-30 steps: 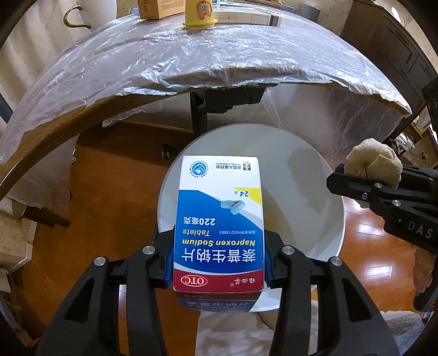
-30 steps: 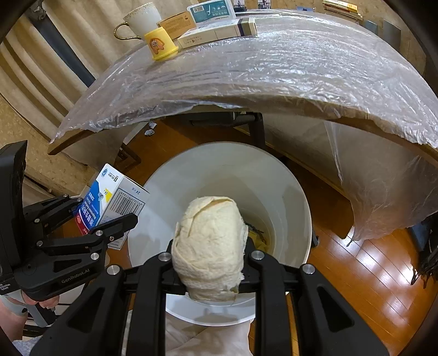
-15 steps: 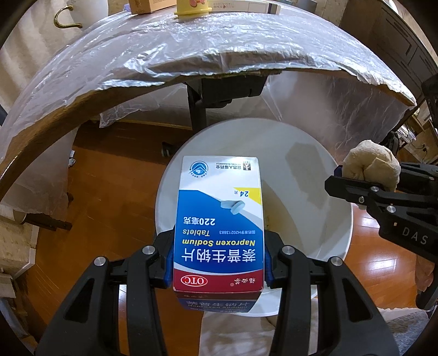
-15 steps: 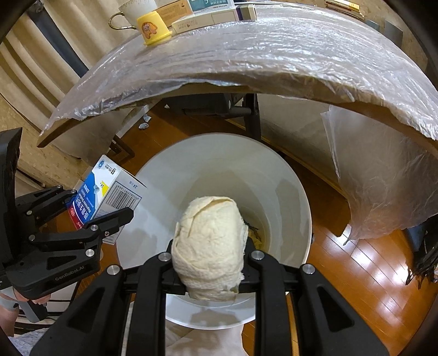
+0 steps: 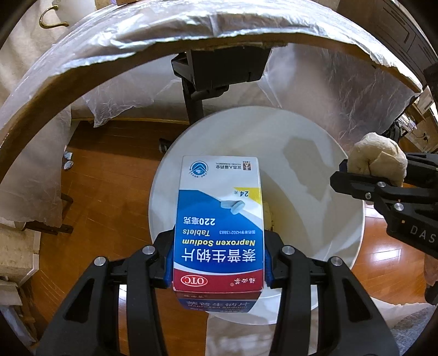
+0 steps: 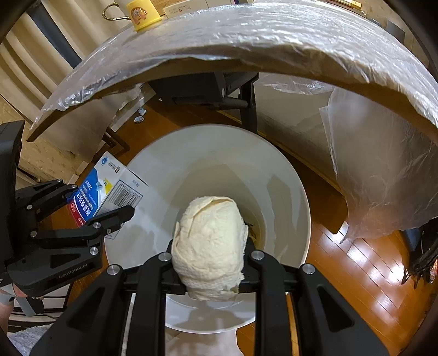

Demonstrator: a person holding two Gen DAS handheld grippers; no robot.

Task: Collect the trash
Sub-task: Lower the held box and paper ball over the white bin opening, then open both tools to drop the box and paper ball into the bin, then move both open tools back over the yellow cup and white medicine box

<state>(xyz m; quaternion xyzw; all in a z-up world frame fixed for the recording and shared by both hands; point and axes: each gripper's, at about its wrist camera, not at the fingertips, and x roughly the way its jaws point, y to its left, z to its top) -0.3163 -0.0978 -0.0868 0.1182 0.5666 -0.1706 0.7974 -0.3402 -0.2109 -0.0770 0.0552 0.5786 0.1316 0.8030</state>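
My left gripper (image 5: 219, 265) is shut on a blue-and-white Naproxen Sodium tablet box (image 5: 220, 219) and holds it over the near-left rim of a white trash bin (image 5: 301, 142). My right gripper (image 6: 209, 263) is shut on a crumpled cream paper ball (image 6: 209, 243) over the bin's (image 6: 219, 153) open mouth. Each gripper shows in the other's view: the right one with the paper ball (image 5: 377, 164) at the bin's right rim, the left one with the box (image 6: 109, 191) at its left rim. Some yellowish trash lies at the bin's bottom.
A plastic-covered table (image 6: 273, 35) overhangs the far side of the bin, with a yellow cup (image 6: 143, 15) and a mug on top. Its black leg (image 5: 197, 90) stands behind the bin. The floor (image 5: 109, 178) is wood; small scraps (image 6: 139, 115) lie on it.
Both grippers have moved down and closer over the bin with their loads still held. The table edge now sits higher in both views and its top is mostly out of sight.
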